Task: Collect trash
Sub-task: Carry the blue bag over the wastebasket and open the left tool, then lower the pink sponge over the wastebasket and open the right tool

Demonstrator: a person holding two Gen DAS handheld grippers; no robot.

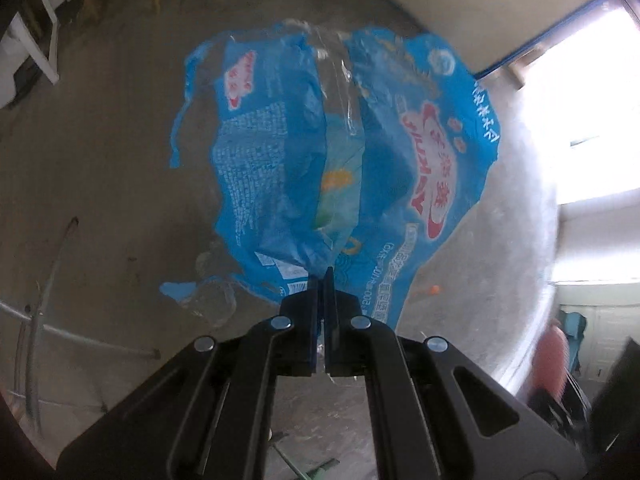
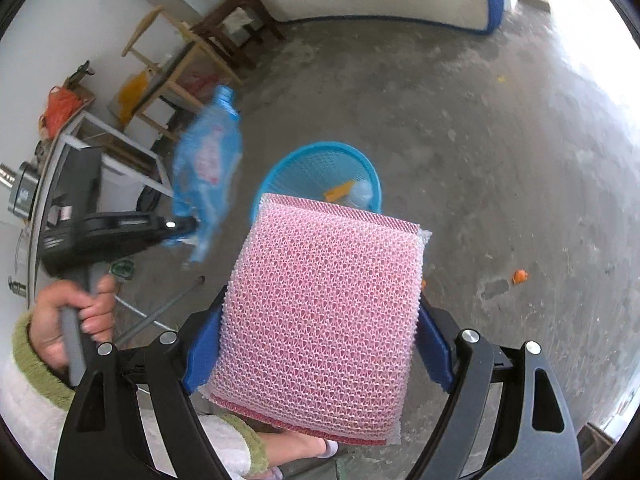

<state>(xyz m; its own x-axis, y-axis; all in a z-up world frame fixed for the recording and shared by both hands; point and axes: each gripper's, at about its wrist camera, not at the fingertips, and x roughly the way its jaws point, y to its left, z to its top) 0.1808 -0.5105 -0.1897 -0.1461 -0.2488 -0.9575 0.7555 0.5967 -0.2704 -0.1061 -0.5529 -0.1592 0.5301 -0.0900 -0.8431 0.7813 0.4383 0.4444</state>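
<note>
Hanging crumpled at frame centre, blue printed wrapper [image 1: 320,168] w/ red logo is pinched at its lower end by left gripper [image 1: 323,280], jaws clenched. Right gripper [image 2: 320,344] clamps pink mesh foam pad [image 2: 320,320], covering near rim of blue basket [image 2: 316,160]; wrapper text blurred.

Grey concrete floor [image 2: 460,120], blue basket [image 2: 280,172], orange scrap [image 2: 519,276]
</note>
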